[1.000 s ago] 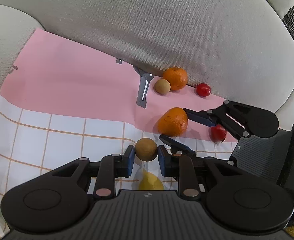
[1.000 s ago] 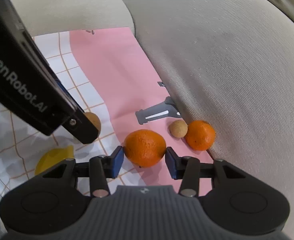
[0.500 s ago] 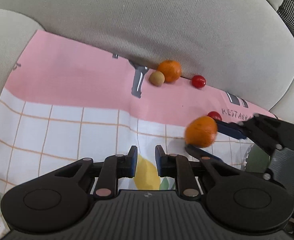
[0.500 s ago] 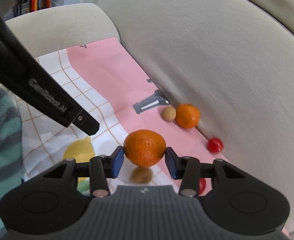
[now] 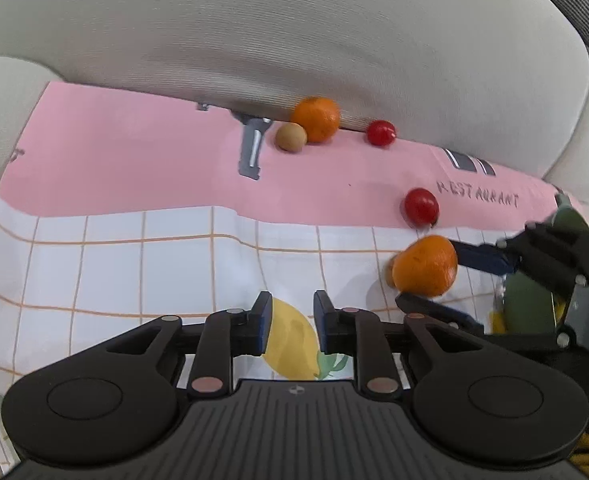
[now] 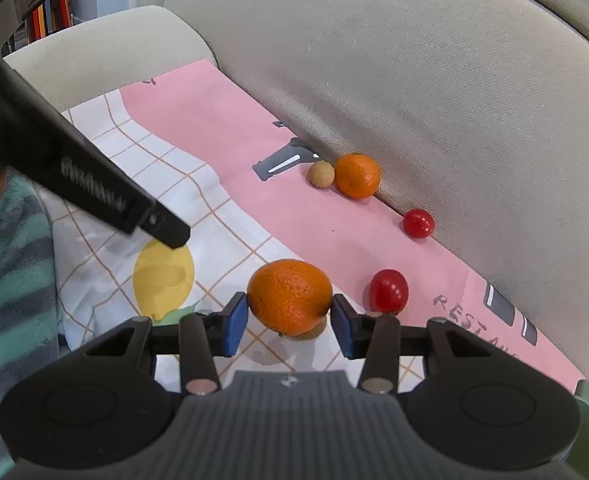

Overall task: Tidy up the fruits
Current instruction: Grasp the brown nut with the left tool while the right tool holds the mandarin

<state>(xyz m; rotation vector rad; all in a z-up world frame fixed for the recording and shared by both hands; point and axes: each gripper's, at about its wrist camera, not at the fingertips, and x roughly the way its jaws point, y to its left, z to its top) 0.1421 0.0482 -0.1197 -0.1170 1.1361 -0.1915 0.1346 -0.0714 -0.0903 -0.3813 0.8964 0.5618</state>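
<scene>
Right gripper (image 6: 290, 322) clamps an orange (image 6: 289, 295) at lower centre. Left gripper (image 5: 288, 322) empty, jaws narrow and opening. Second orange (image 6: 357, 175), longan (image 6: 321, 174) and two tomatoes unsorted upper right.

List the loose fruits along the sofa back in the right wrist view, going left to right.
Small tan fruit → orange touching it → cherry tomato against the cushion → second cherry tomato, nearer the camera and out on the pink cloth.
</scene>
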